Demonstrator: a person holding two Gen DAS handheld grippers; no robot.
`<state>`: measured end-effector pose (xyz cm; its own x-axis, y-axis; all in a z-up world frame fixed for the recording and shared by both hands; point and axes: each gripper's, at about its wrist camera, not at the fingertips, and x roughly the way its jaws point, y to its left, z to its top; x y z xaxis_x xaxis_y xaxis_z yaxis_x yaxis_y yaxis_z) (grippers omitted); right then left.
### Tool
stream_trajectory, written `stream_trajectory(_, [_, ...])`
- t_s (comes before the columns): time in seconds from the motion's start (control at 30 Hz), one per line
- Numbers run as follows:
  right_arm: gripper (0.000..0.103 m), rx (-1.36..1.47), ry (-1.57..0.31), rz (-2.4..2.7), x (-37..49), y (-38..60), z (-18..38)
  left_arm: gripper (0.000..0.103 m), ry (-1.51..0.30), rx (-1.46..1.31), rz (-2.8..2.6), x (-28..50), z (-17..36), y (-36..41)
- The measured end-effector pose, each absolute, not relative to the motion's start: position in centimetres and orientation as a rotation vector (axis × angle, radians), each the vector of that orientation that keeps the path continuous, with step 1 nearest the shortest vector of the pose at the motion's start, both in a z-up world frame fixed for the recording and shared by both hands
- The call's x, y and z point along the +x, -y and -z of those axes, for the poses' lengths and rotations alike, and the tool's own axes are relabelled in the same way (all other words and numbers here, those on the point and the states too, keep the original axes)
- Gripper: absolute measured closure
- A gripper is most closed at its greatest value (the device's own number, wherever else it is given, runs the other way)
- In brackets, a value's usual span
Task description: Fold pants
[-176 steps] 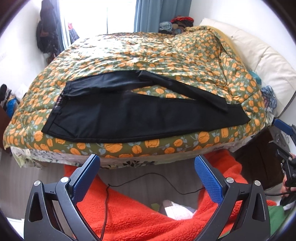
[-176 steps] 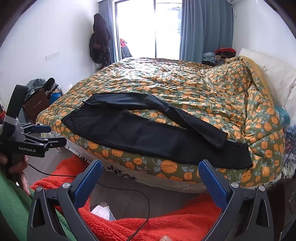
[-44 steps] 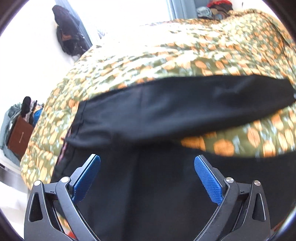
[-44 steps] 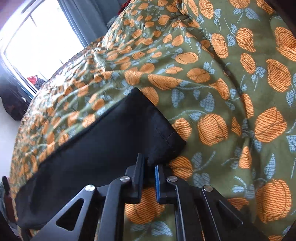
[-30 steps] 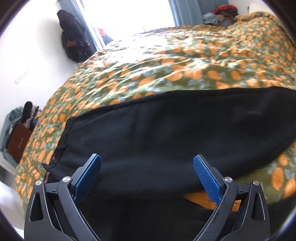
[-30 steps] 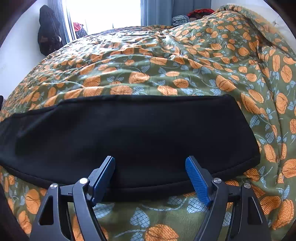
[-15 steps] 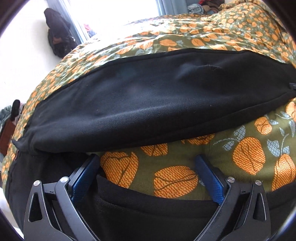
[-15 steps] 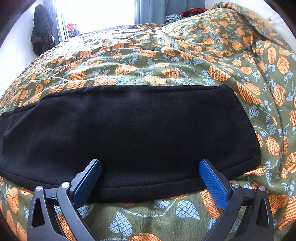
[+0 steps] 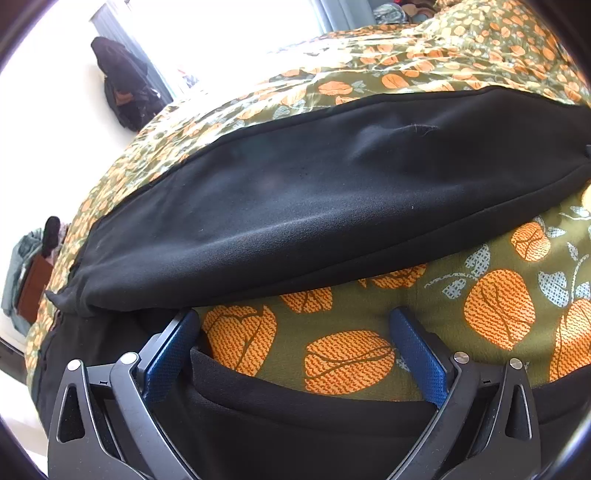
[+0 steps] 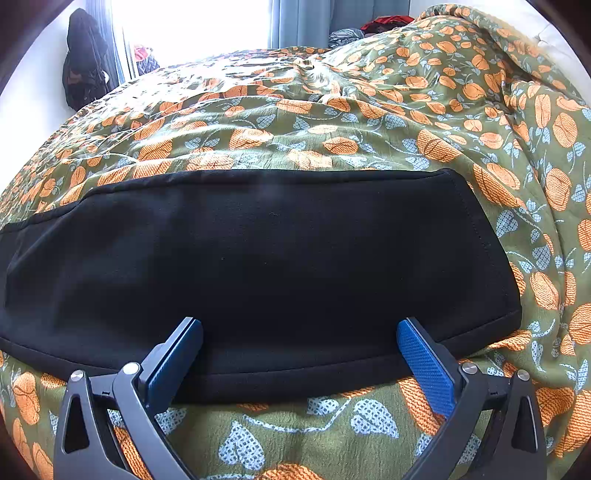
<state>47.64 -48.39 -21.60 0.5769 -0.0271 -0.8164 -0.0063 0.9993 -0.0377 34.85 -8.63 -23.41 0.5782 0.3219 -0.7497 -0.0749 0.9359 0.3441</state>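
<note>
Right in front of the left claw (image 9: 295, 343) lie the black pants (image 9: 314, 192), spread on a green bedcover (image 9: 495, 302) with orange flowers. One long leg stretches across just past the claw's tips. Another black edge of the pants (image 9: 295, 410) runs low between the two blue pads (image 9: 417, 354), and a strip of flowery bedcover shows between the two black parts. The left claw is spread wide, with its tips down at the cloth, but nothing is squeezed between the pads.

Over on the other side, the right claw (image 10: 299, 347) is spread wide too and grips nothing. The pants leg (image 10: 258, 266) lies flat on the bedcover (image 10: 406, 110) straight ahead of it, with the hemmed end off to the claw's right. Its near edge sits between the blue pads (image 10: 424, 362), which rest at the cloth.

Far behind the left claw, up to its left, a dark coat (image 9: 123, 81) hangs by a bright window (image 9: 236, 33). A heap of clothes (image 9: 26, 266) sits low at the far left. Past the right claw, blue curtains (image 10: 306, 20) hang at the back, with more clothes (image 10: 380, 22) piled beside them.
</note>
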Motion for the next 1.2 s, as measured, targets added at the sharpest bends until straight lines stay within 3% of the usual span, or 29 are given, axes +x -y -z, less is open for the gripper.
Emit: stream_trajectory(1.2, [0.0, -0.038, -0.956, 0.013, 47.63, 48.36, 21.6, 0.001, -0.928, 0.286, -0.233, 34.93, 23.53, 8.55])
